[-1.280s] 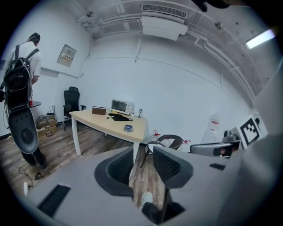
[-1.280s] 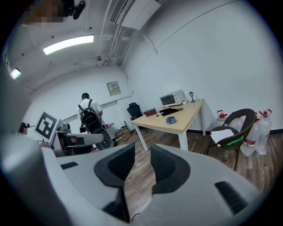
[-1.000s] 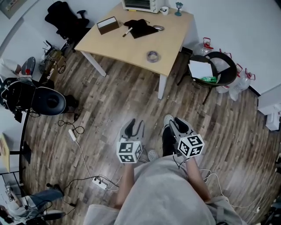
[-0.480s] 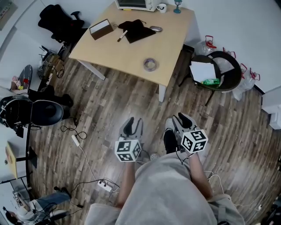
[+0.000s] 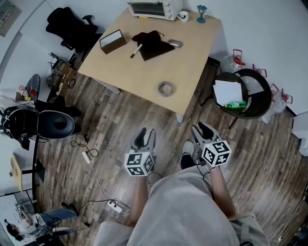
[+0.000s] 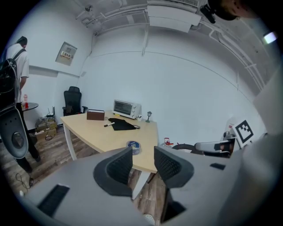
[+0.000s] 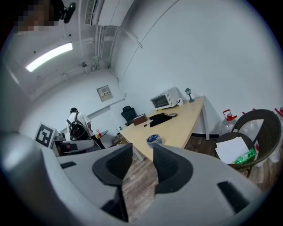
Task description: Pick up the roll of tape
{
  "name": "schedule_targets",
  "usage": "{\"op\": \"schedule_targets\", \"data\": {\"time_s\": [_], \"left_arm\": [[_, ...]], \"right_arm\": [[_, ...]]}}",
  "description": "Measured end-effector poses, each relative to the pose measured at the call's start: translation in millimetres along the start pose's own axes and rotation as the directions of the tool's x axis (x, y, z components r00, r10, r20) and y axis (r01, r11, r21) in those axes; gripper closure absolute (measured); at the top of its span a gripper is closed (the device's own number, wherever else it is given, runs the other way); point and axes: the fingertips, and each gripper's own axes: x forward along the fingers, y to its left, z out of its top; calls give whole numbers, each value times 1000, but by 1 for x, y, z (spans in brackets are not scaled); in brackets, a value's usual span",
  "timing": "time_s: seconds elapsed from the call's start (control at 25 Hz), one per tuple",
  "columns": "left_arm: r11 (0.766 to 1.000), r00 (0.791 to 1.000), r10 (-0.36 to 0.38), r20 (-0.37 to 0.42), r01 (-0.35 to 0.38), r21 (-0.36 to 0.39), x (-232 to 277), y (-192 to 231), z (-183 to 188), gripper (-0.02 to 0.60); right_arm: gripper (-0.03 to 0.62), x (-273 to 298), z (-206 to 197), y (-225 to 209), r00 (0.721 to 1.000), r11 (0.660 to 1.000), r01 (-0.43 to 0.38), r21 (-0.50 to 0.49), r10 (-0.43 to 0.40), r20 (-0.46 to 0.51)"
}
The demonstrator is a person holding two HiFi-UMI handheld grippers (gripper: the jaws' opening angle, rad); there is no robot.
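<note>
The roll of tape (image 5: 166, 89) is a grey ring with a blue label lying flat near the front edge of the light wooden table (image 5: 130, 67). It also shows in the left gripper view as the tape (image 6: 134, 146) and in the right gripper view as the tape (image 7: 153, 140), just beyond the jaws. My left gripper (image 5: 145, 137) is held over the wooden floor, short of the table, open and empty. Beside it my right gripper (image 5: 202, 130) is open too; its jaws have just been opening, with nothing between them.
On the table's far side stand a toaster oven (image 5: 153, 8), a brown box (image 5: 112, 41), a black cloth (image 5: 153, 43) and a marker (image 5: 136, 49). A round chair (image 5: 260, 96) holding papers stands right of the table. Cables and a power strip (image 5: 113, 205) lie on the floor at left.
Both grippers have moved forward toward the table with the person. The table and the tape now sit closer to them in the head view.
</note>
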Motion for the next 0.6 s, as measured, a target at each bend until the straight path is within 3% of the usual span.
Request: {"op": "schedule_targets", "data": {"time_s": [0.24,0.6], "left_arm": [[999,999,47,-2,-47,-3,38,4,15,442],[996,996,87,-12,-87,-6,60,9,17,444]], "right_arm": [[435,36,21,-29,998,999,-45,-14,45,-34],[430,64,31,-32,991,991,-120,-55,116,-73]]}}
